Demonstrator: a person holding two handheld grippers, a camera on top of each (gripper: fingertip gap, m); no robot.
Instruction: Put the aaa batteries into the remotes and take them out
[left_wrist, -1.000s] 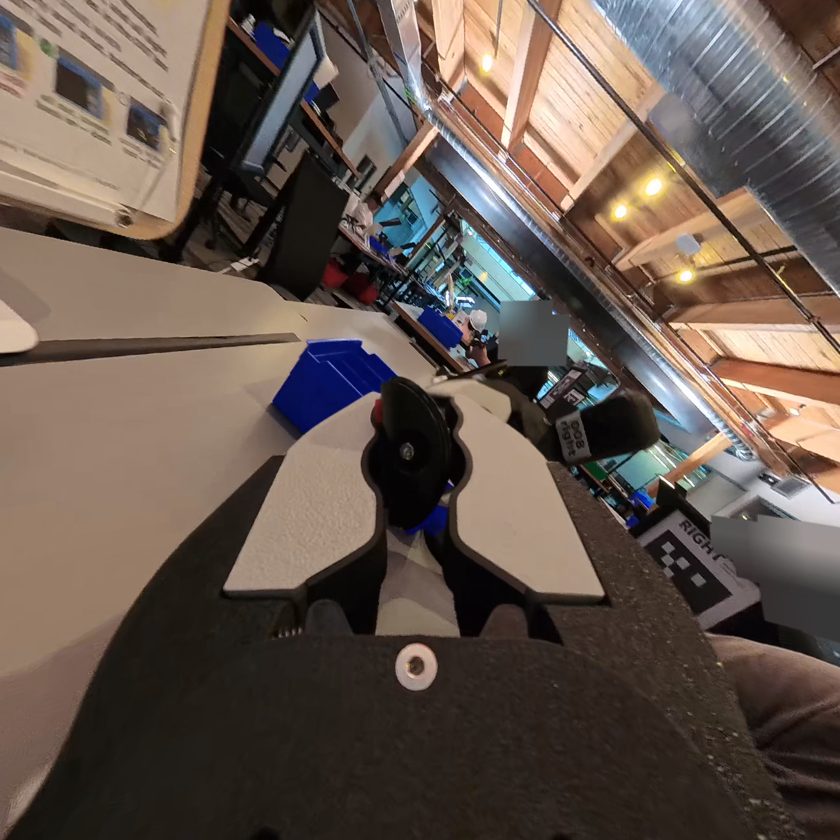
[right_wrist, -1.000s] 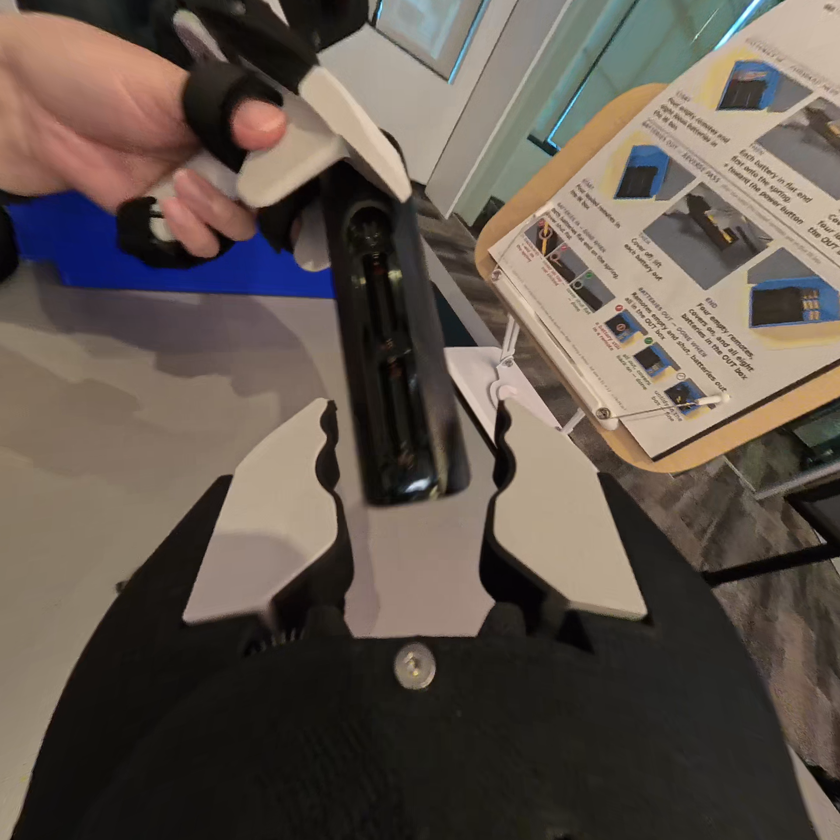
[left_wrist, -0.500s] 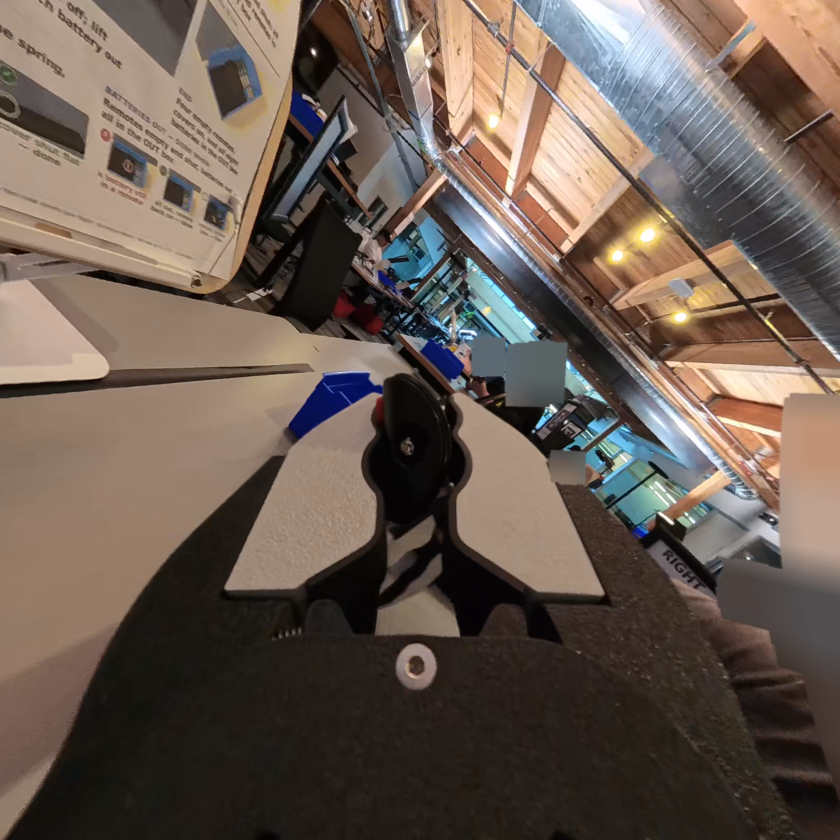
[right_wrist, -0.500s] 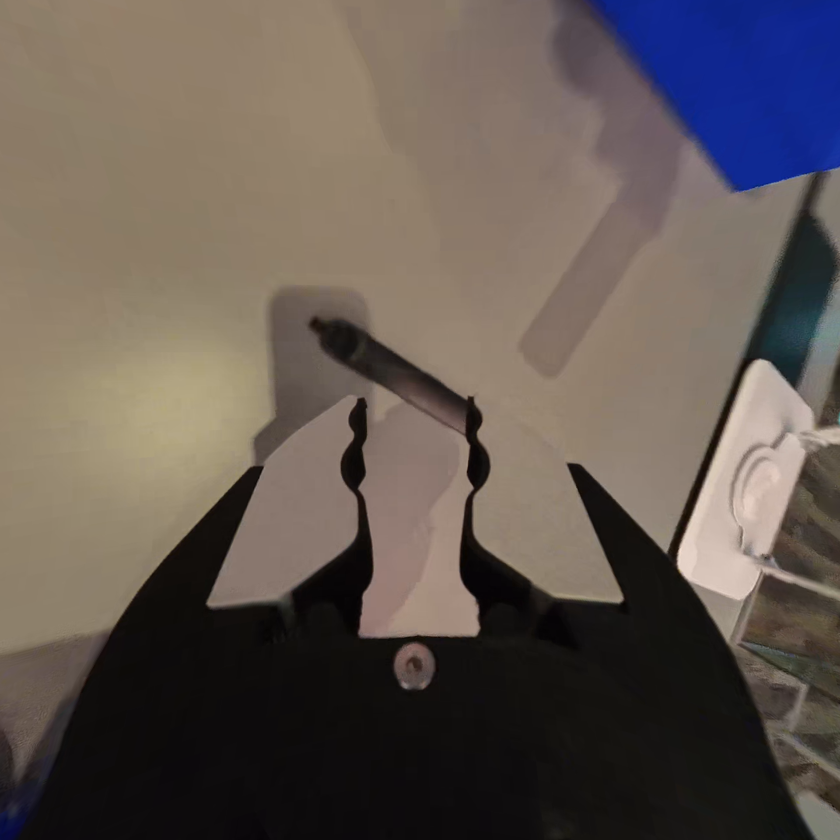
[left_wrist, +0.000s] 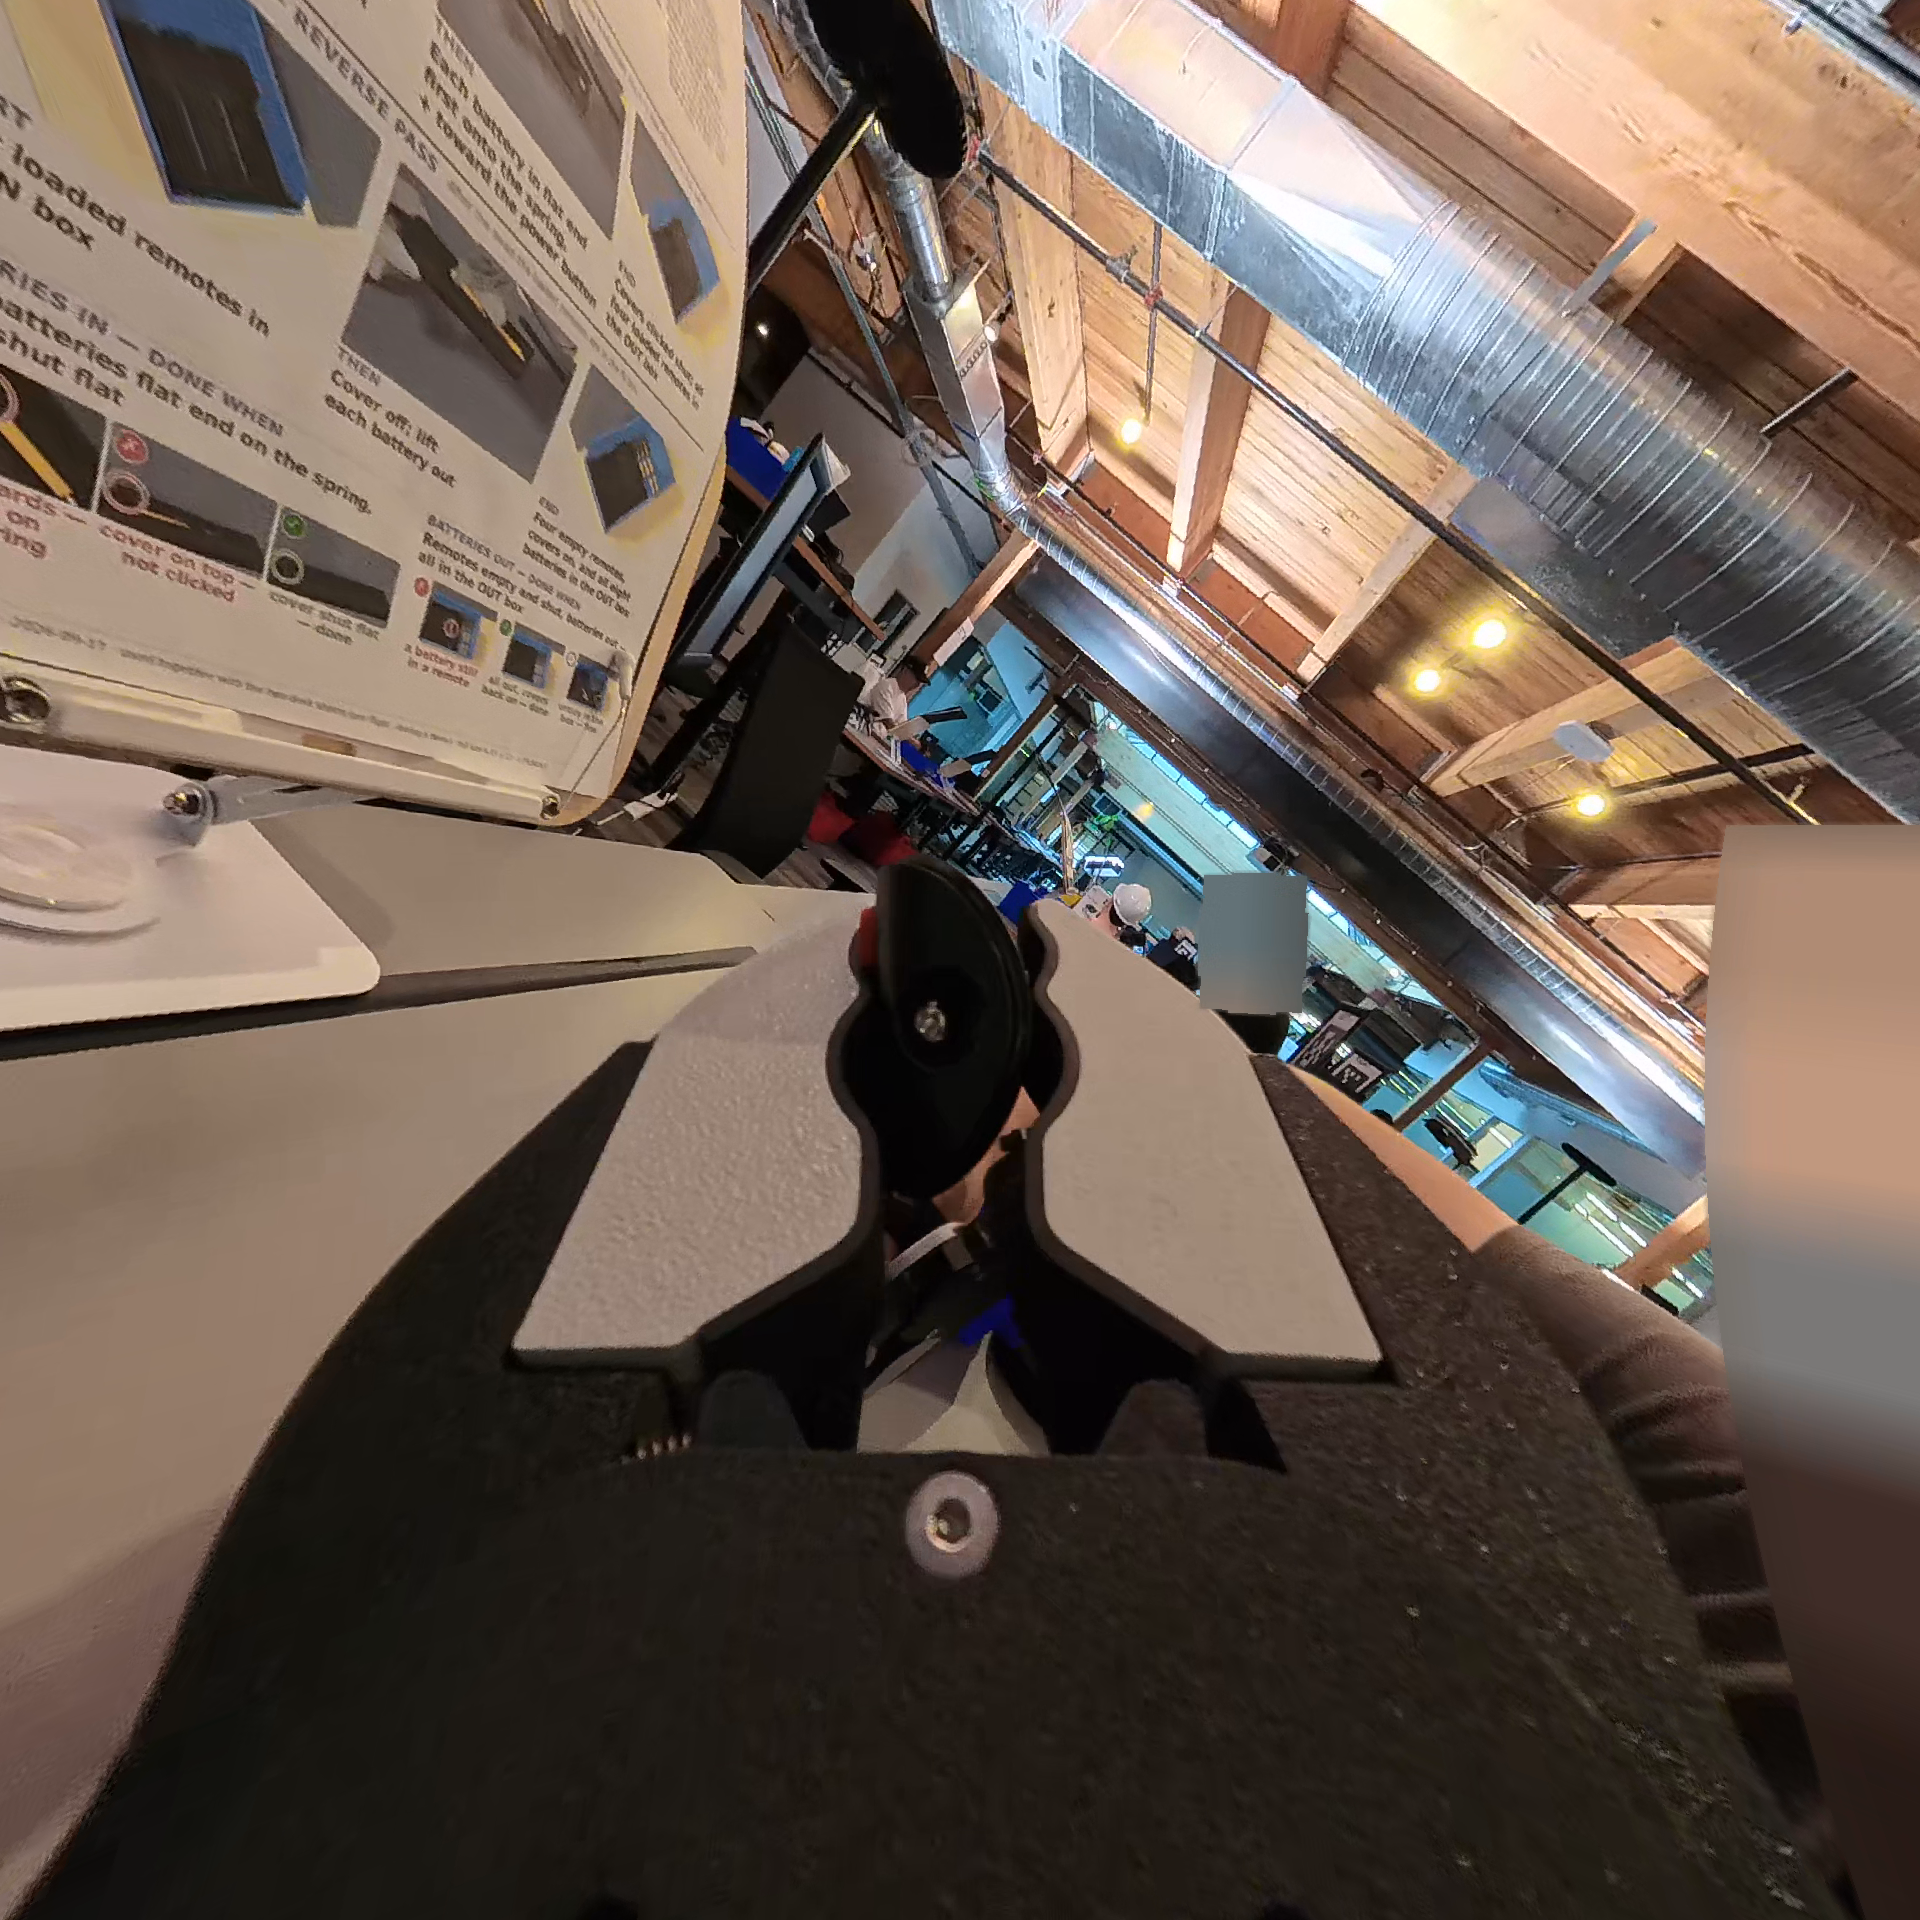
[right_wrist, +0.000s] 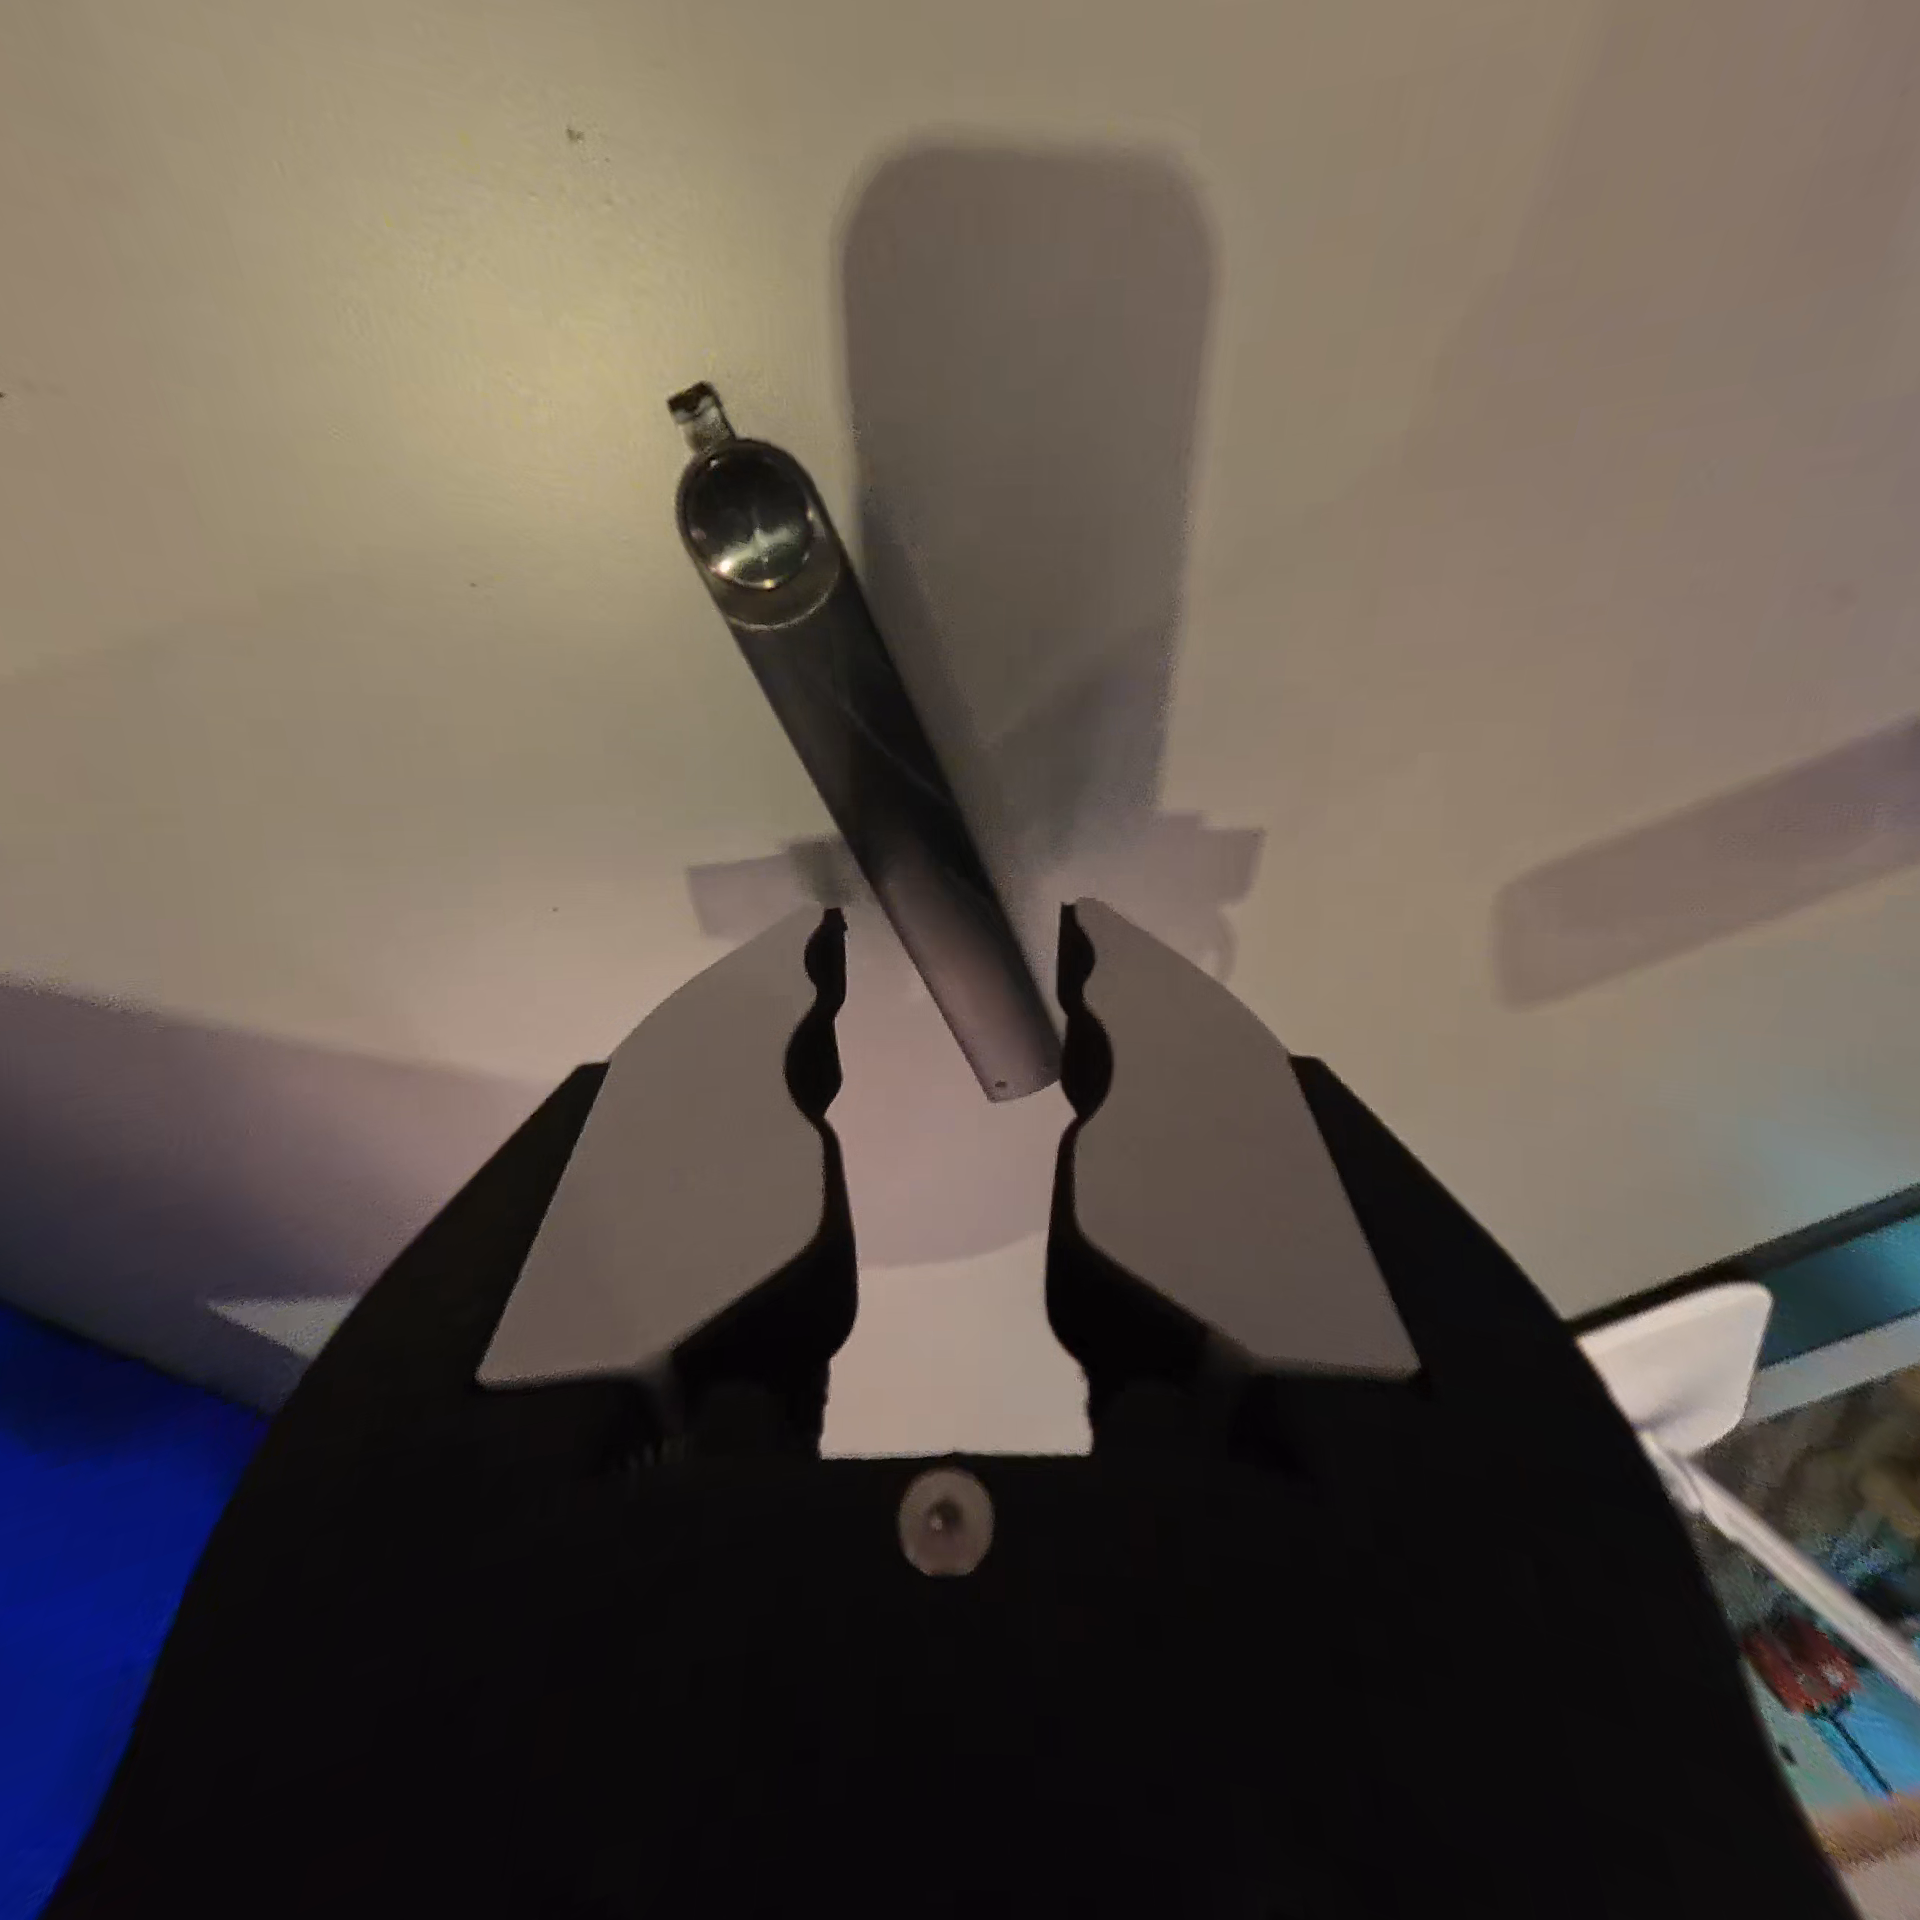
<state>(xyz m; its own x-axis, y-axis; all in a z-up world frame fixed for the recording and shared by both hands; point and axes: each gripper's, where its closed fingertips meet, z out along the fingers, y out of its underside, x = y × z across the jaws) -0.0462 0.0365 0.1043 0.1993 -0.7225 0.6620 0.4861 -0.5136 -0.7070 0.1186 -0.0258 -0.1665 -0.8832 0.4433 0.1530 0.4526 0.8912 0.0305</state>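
The left wrist view looked low across the tabletop (left_wrist: 208, 1195) toward the ceiling; the right faced steeply down, close above the tabletop (right_wrist: 364, 623).

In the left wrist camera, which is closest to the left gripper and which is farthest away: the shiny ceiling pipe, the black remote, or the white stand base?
1. black remote: clamped right in the left gripper.
2. white stand base: on the table, off to the left.
3. shiny ceiling pipe: far overhead, at the upper right of the picture.

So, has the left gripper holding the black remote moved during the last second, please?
Yes. The left gripper, shut on the black remote, has swung towards the printed instruction board, now much larger.
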